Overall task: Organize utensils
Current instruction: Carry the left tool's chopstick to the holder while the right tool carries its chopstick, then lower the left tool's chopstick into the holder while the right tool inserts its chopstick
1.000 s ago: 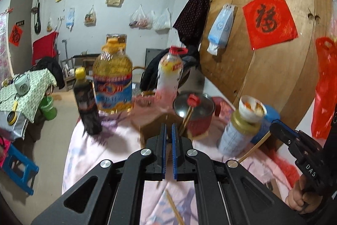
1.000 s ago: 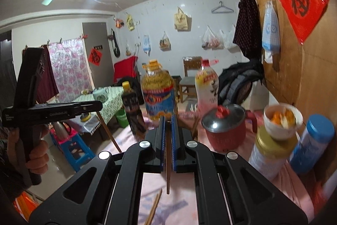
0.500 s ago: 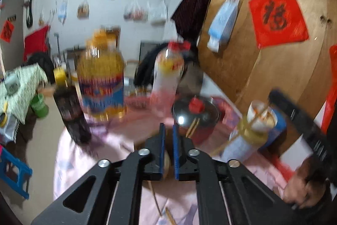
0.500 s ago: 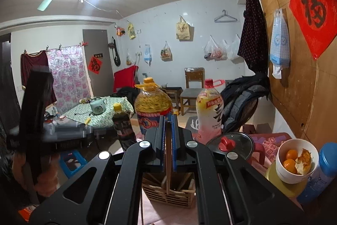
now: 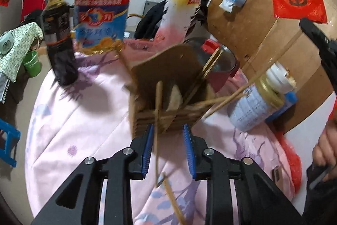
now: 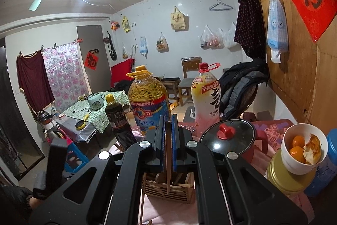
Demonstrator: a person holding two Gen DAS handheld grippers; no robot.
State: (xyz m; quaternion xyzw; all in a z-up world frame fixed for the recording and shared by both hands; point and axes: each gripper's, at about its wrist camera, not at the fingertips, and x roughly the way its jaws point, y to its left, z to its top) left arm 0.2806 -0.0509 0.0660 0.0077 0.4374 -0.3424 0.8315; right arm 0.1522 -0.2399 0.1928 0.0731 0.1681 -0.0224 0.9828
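Note:
A slatted wooden utensil holder [image 5: 185,117] stands on the pink cloth with a pale spoon [image 5: 175,97] and chopsticks inside. My left gripper [image 5: 167,127] hangs just in front of it and its jaws are opening. A chopstick [image 5: 157,111] stands between the blue pads, nearer the left one, not pressed, its top leaning over the holder. A second chopstick [image 5: 173,199] lies on the cloth below. My right gripper [image 6: 167,119] is shut on a chopstick [image 6: 168,161] whose lower end hangs into the holder [image 6: 160,191].
Behind the holder stand an oil jug [image 5: 101,12], a dark sauce bottle [image 5: 59,35], a pink drink bottle [image 5: 179,16] and a red pot with a glass lid [image 6: 227,136]. A tin topped by a bowl of oranges [image 6: 303,149] sits right, against the wooden wall.
My left gripper has sunk toward the holder and its jaws have parted around the chopstick. My right gripper has shifted over the holder, still gripping its chopstick.

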